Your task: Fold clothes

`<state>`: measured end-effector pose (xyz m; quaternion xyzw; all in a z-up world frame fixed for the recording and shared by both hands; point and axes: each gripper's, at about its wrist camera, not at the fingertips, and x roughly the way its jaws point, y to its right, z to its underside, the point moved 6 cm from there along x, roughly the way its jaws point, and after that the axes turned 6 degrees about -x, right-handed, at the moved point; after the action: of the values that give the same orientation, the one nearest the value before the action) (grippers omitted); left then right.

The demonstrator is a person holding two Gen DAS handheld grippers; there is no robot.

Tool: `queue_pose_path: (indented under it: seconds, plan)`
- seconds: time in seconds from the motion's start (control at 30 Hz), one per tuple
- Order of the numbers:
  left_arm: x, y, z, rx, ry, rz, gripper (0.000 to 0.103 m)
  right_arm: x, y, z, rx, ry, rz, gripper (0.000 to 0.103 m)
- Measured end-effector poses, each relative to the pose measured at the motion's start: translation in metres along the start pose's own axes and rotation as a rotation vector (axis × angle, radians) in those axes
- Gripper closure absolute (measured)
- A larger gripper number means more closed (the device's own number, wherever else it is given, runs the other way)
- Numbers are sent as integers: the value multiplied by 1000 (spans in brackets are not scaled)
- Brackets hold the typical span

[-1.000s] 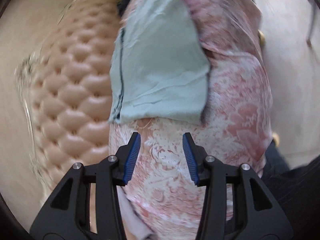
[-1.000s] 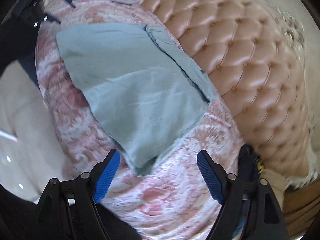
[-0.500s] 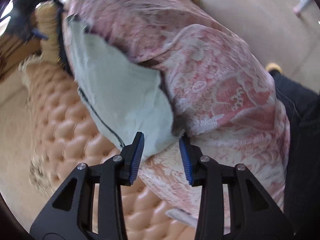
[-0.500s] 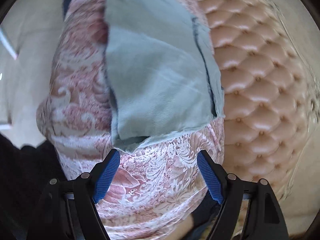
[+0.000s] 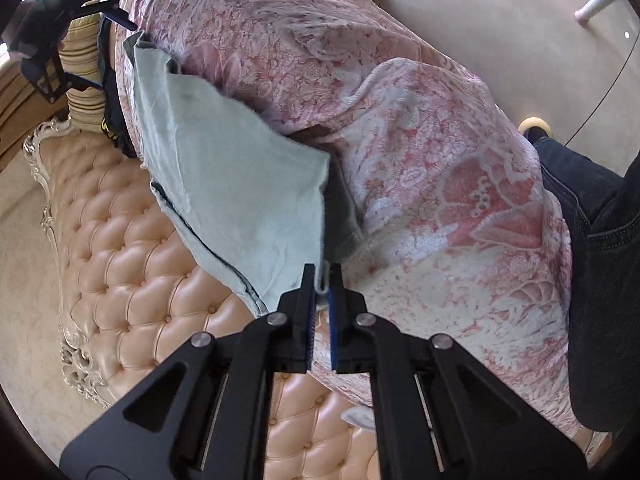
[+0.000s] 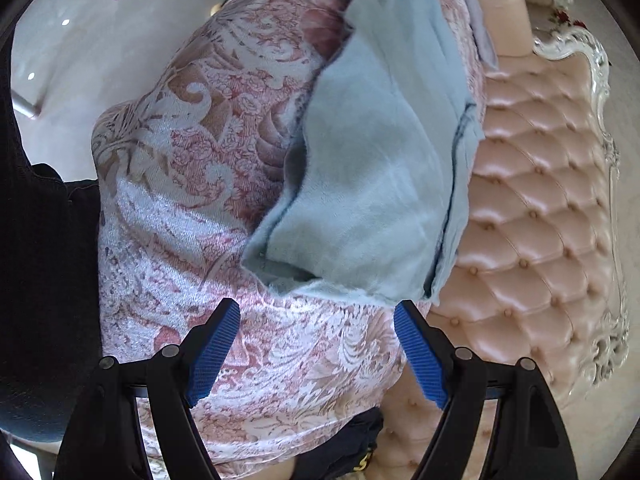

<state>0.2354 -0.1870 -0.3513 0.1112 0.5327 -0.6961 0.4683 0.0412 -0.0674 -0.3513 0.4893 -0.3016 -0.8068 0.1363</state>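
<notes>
A pale blue folded cloth [image 5: 236, 184] lies on a pink-and-white patterned cover [image 5: 420, 184] over a sofa seat. My left gripper [image 5: 322, 284] is shut on the cloth's near corner, which is lifted a little off the cover. In the right wrist view the same cloth [image 6: 380, 168] lies ahead, its near edge just beyond my right gripper [image 6: 316, 344], which is open and empty above the patterned cover [image 6: 192, 208]. The right gripper also shows far off in the left wrist view [image 5: 60, 36], at the cloth's other end.
A tufted peach leather sofa back [image 5: 132, 264] with a carved white frame [image 6: 600, 92] runs beside the cloth. A dark garment [image 5: 114, 120] lies at the far end. A person's dark trousers [image 5: 600, 280] stand at the seat's edge. Pale floor [image 6: 80, 48] lies beyond.
My left gripper has closed on the cloth's near corner and raised it. My right gripper has swung round at the opposite edge and stayed open.
</notes>
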Motion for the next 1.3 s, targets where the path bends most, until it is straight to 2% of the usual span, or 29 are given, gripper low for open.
queue_pose_path:
  seconds: [0.13,0.2,0.23,0.3,0.37,0.43,0.63,0.87,0.93,0.97,1.0,1.07,1.27,1.3]
  plan:
    - [-2,2,2,-28,-10,-1,97,8,-6,-9,-129,20,18,27]
    - [-4,3,2,-45,-11,-1,97,10,-11,-11,-196,25,24,42]
    - [-4,3,2,-53,-12,-1,97,10,-14,-12,-224,29,23,45]
    - [-5,4,2,-69,-13,0,97,10,-12,-14,-247,33,37,64]
    - [-6,5,1,-85,-11,0,97,8,-8,-17,-263,36,57,64]
    - [-9,7,1,-94,-11,-1,97,7,-2,-20,-246,44,47,63]
    - [-16,11,0,-112,-7,-14,97,5,-12,-20,-296,38,9,63]
    - [-19,28,-5,-69,12,-17,92,11,-16,-28,-320,42,-7,64]
    - [-19,33,-6,-63,7,-7,92,11,-15,-29,-319,45,-37,77]
    - [-19,36,-7,-61,5,-1,86,12,-16,-29,-322,45,-48,88]
    - [-19,38,-7,-59,3,7,74,13,-19,-30,-335,42,-51,92]
    - [-21,41,-9,-61,12,5,60,14,-17,-31,-325,39,-59,93]
    - [-17,35,-11,-103,-11,50,60,18,-8,-34,-273,33,-93,96]
    - [-16,34,-11,-109,-19,59,79,18,-6,-34,-263,34,-98,97]
